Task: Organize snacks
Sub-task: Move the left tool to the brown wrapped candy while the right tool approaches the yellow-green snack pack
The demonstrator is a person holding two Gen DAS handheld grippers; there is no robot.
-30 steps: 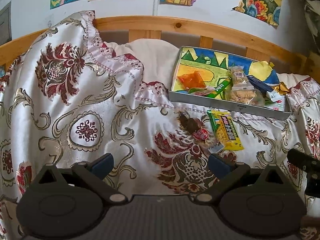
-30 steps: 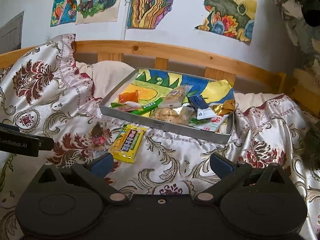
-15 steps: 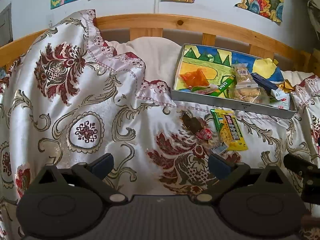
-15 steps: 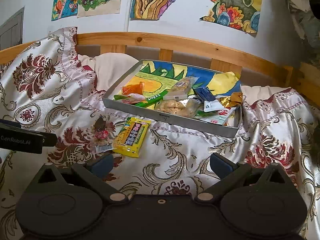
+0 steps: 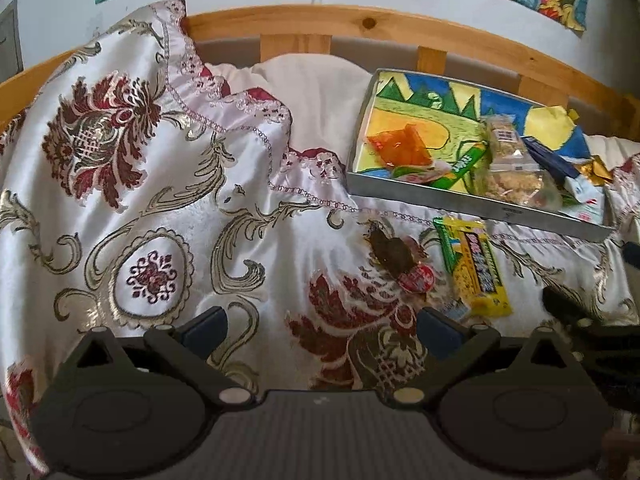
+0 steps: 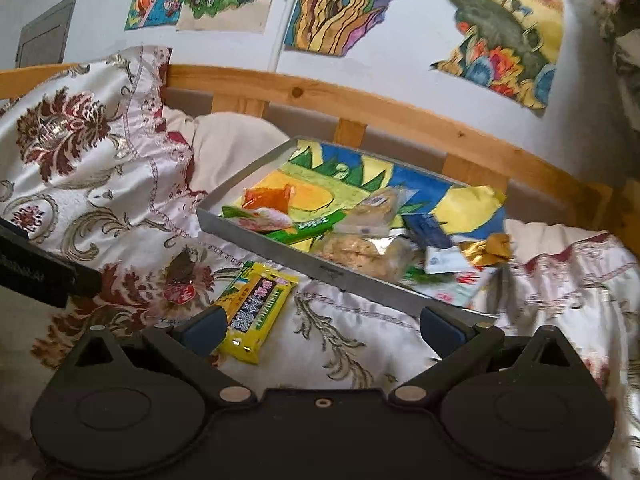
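Observation:
A shallow grey tray [image 5: 472, 202] [image 6: 280, 246] with a colourful drawing inside lies on the bed and holds several snack packets. A yellow snack bar [image 5: 478, 268] [image 6: 256, 312] lies on the blanket just in front of the tray. A clear packet with dark contents and a red label [image 5: 394, 258] [image 6: 180, 276] lies to its left. My left gripper [image 5: 320, 330] is open and empty, hovering over the blanket short of the dark packet. My right gripper [image 6: 320, 326] is open and empty, its left finger beside the yellow bar.
A floral satin blanket [image 5: 140, 184] covers the bed and rises in a fold at the left. A wooden headboard rail [image 5: 360, 24] and a wall with drawings stand behind. A cream pillow [image 5: 320, 92] lies left of the tray.
Both grippers have moved forward towards the loose snacks. The right gripper has come down close to the yellow bar and tilted. Nothing was picked up.

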